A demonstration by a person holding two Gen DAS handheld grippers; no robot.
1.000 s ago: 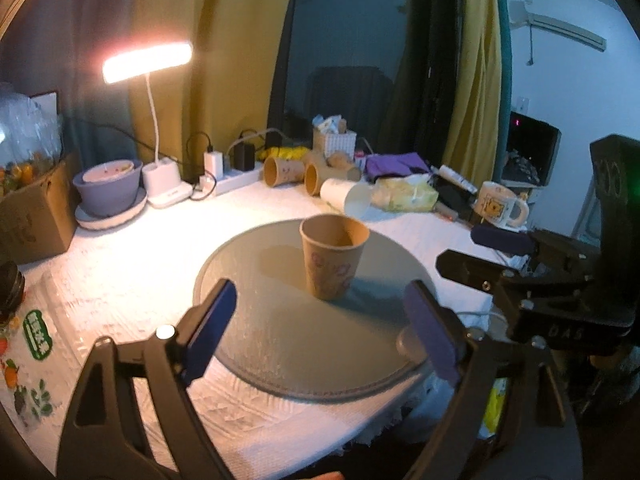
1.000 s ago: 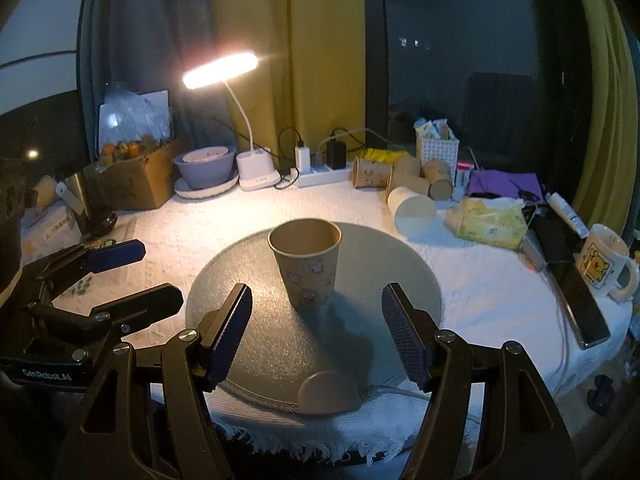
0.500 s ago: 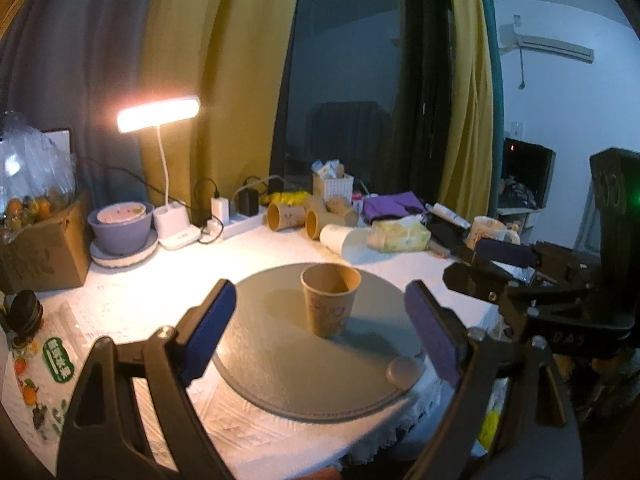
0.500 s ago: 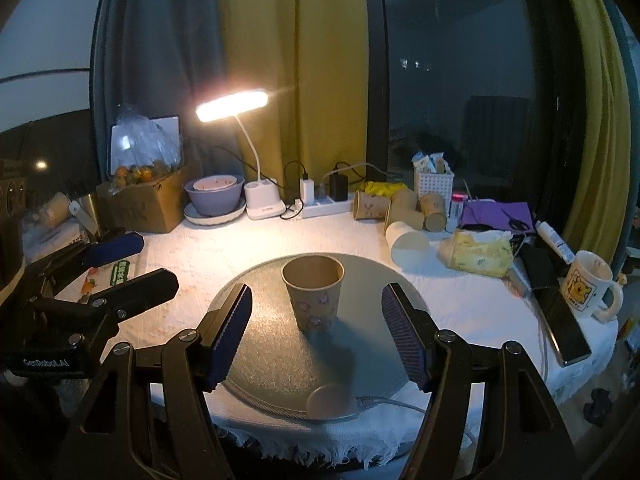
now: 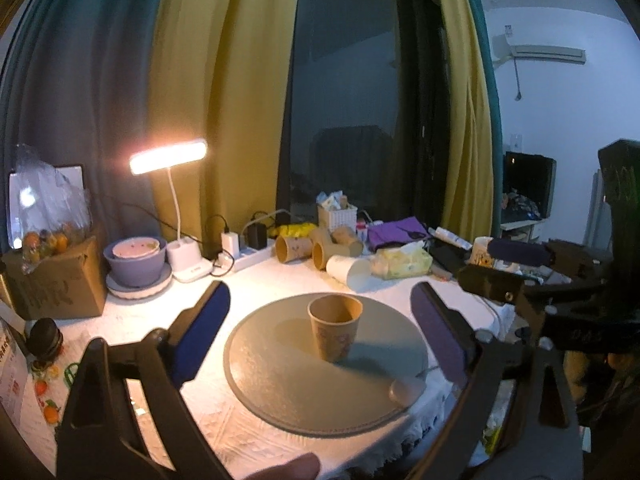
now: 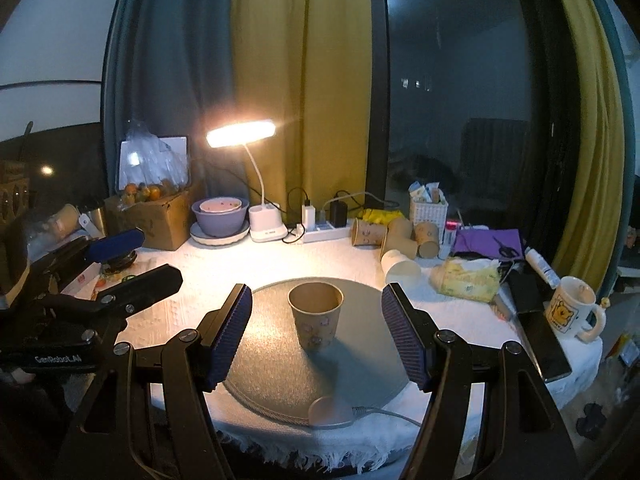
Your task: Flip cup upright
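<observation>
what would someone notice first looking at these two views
Probably the brown paper cup, standing upright with its mouth up near the middle of the round grey mat, framed between the open blue-padded fingers of the right gripper and, in the other view, the left gripper. Next, the glowing desk lamp at the back left, then the pile of tipped-over paper cups behind the mat.

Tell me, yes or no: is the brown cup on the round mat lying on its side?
No, the brown cup stands upright on the round mat, its open mouth facing up.
</observation>
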